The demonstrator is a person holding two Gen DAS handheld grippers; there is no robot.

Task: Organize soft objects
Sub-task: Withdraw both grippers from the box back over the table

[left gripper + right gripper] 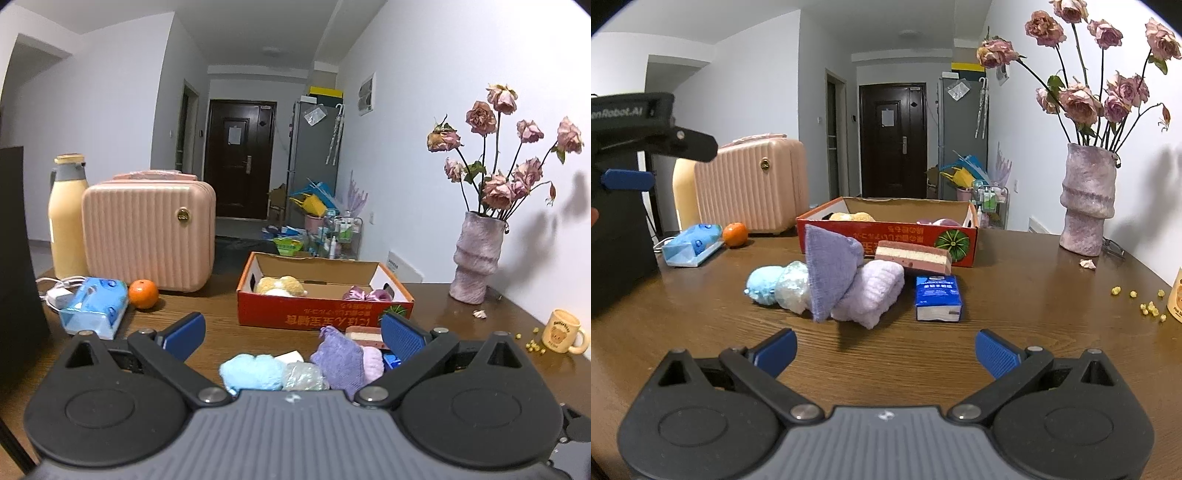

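**Soft pile sits in front of the red box**

On the wooden table, a fluffy light-blue plush [764, 284] lies at the left end, touching a crinkly pale iridescent bundle [792, 286]. A purple knitted cloth [827, 271] stands up like a tent, leaning on a rolled lilac towel [873, 295]. A pink-and-cream layered sponge [912, 256] rests tilted on the towel. Behind them, the open red cardboard box [886, 236] holds a yellow plush [282, 286] and a shiny purple satin piece [365, 294].
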